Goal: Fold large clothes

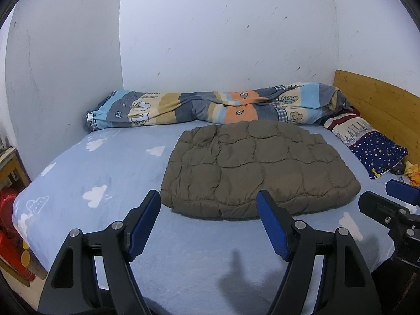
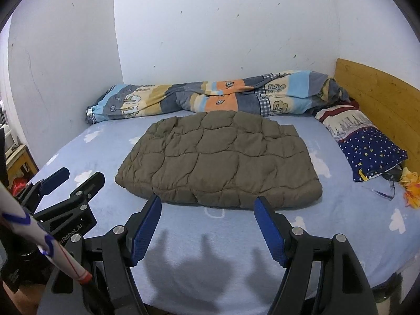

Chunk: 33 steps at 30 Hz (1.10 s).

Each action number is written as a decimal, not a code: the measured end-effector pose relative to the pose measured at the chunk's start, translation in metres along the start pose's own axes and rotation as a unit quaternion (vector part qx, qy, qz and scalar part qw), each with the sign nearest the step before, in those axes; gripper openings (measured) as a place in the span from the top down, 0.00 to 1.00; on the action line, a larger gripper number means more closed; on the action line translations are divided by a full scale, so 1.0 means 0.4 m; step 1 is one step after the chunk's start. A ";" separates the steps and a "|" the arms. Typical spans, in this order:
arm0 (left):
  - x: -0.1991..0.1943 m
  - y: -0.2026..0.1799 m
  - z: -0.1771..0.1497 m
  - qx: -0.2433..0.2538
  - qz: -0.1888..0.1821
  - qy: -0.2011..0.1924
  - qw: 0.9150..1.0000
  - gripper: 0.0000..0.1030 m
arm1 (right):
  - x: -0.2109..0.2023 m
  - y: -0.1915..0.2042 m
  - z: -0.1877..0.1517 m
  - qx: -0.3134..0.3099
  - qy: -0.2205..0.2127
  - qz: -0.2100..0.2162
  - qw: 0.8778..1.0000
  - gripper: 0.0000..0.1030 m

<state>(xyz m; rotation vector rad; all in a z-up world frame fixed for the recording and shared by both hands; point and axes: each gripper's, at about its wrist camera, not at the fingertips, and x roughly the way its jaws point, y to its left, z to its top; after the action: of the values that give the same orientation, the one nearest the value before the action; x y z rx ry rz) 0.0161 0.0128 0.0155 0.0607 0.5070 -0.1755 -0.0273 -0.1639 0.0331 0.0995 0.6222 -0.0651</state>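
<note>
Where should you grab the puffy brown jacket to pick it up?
Probably at the thick near edge of the brown jacket. It lies folded flat on the bed, and that rounded edge faces both open grippers, so fingers could slide in from the front, one above and one below.

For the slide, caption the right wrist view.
Folded olive quilted jacket lies on the blue bed; right tool open, empty before it.

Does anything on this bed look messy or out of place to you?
Mostly tidy: the brown quilted jacket lies folded flat on the blue sheet. The striped duvet is only bunched into a roll along the wall, and something yellow-orange and crumpled lies loose by the starry pillow.
</note>
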 end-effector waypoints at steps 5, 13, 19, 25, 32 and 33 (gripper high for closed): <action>0.021 0.001 -0.008 -0.003 0.004 0.009 1.000 0.28 | 0.021 0.011 -0.008 -0.010 0.009 0.003 1.000 0.25; 0.030 -0.007 -0.016 0.003 0.002 0.015 1.000 0.28 | 0.036 0.006 -0.017 -0.008 0.017 0.002 1.000 0.25; 0.029 -0.007 -0.018 0.001 -0.002 0.015 1.000 0.27 | 0.041 0.012 -0.020 -0.015 0.022 -0.008 1.000 0.24; 0.011 -0.001 -0.014 -0.005 -0.023 0.008 1.000 0.16 | 0.042 0.013 -0.019 -0.016 0.024 -0.027 0.999 0.22; 0.011 0.023 0.007 -0.029 -0.001 0.025 0.999 0.12 | 0.037 0.003 -0.016 -0.016 0.023 -0.055 0.998 0.19; 0.011 0.029 0.010 -0.032 0.003 0.023 0.999 0.12 | 0.037 0.003 -0.015 -0.017 0.023 -0.058 0.998 0.18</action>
<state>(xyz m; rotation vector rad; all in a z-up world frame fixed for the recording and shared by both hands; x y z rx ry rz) 0.0240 0.0230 0.0167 0.0046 0.5578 -0.1516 -0.0187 -0.1623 0.0197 0.0315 0.6738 -0.1656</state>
